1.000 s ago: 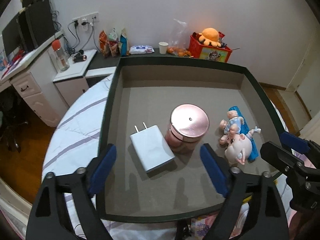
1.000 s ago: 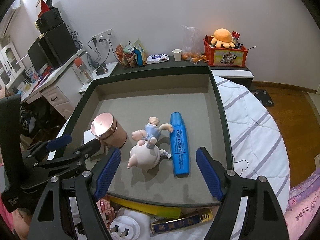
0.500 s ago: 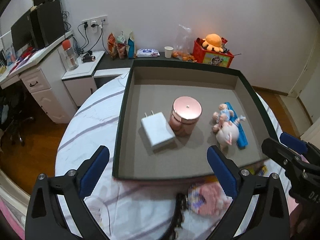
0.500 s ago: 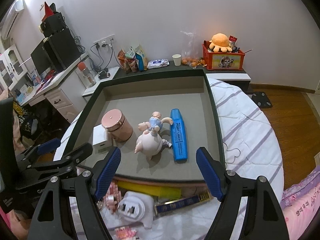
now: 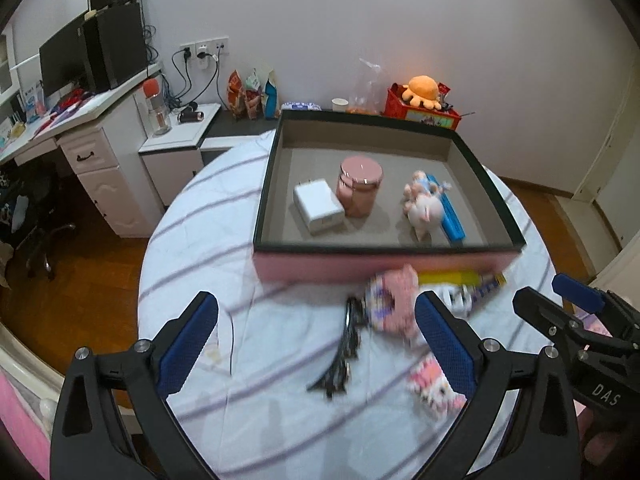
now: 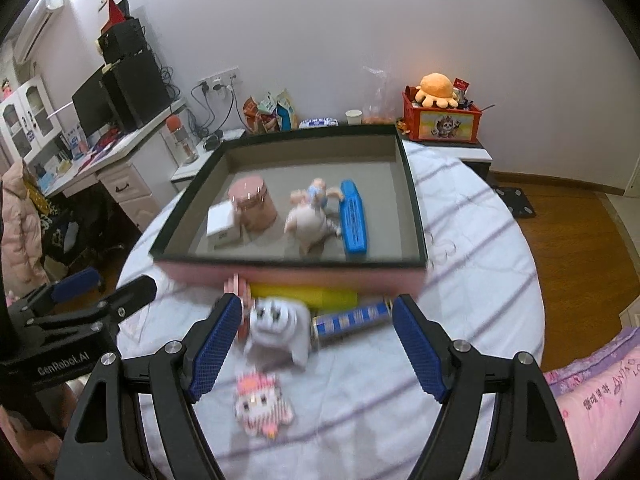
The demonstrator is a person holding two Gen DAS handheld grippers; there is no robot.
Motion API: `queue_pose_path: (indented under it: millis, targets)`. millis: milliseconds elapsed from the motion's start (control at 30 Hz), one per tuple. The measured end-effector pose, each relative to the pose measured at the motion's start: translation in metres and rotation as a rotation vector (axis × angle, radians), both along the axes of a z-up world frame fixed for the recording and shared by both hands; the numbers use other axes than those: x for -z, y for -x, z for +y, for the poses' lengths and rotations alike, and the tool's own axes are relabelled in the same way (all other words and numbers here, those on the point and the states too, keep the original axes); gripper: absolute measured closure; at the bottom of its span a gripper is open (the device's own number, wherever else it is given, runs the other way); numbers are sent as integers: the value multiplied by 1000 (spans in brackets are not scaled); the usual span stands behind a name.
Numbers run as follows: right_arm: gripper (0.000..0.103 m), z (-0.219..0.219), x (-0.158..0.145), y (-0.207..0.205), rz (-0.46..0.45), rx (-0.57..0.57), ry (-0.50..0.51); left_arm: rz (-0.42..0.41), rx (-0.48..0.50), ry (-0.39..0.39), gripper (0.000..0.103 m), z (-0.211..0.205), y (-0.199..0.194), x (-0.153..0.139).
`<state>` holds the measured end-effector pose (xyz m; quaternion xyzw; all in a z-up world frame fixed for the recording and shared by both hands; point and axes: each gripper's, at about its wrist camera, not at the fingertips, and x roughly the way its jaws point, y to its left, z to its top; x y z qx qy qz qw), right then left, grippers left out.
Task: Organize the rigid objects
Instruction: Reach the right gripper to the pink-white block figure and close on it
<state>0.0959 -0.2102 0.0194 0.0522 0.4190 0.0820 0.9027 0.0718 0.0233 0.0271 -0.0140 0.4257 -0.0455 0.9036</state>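
Charger (image 5: 318, 205), jar (image 5: 359, 185), pig (image 5: 425, 210), marker (image 5: 447, 212) left-to-right in box (image 5: 260, 208).

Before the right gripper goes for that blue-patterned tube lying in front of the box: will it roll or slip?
The blue-patterned tube looks cylindrical and lies on its side, so a nudge would likely roll it. The striped bedsheet under it looks soft, which may damp that. Its surface is too blurred to judge slip. The right gripper stands open.
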Motion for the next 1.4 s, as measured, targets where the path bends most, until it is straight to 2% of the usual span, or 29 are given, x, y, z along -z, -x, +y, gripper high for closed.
queue_pose_path:
  millis: [267, 433, 1000, 1167, 1200, 1333, 1400]
  targets:
    - [24, 4, 20, 33, 53, -12, -2, 27, 1, -9, 3, 4, 31, 16]
    - [24, 14, 23, 41, 54, -37, 3, 5, -12, -13, 3, 9, 42, 12]
    - [24, 39, 72, 21, 173, -99, 47, 55, -53, 4, 3, 29, 32, 33]
    - [25, 47, 84, 17, 183, -146, 59, 73, -58, 3, 3, 31, 26, 40]
    - [27, 49, 86, 17, 184, -152, 71, 75, -59, 4, 3, 31, 25, 40]
    - [55, 54, 86, 18, 157, -154, 138, 79, -63, 4, 3, 33, 22, 42]
    - [57, 52, 85, 16, 160, -155, 124, 80, -64, 5, 3, 34, 22, 43]
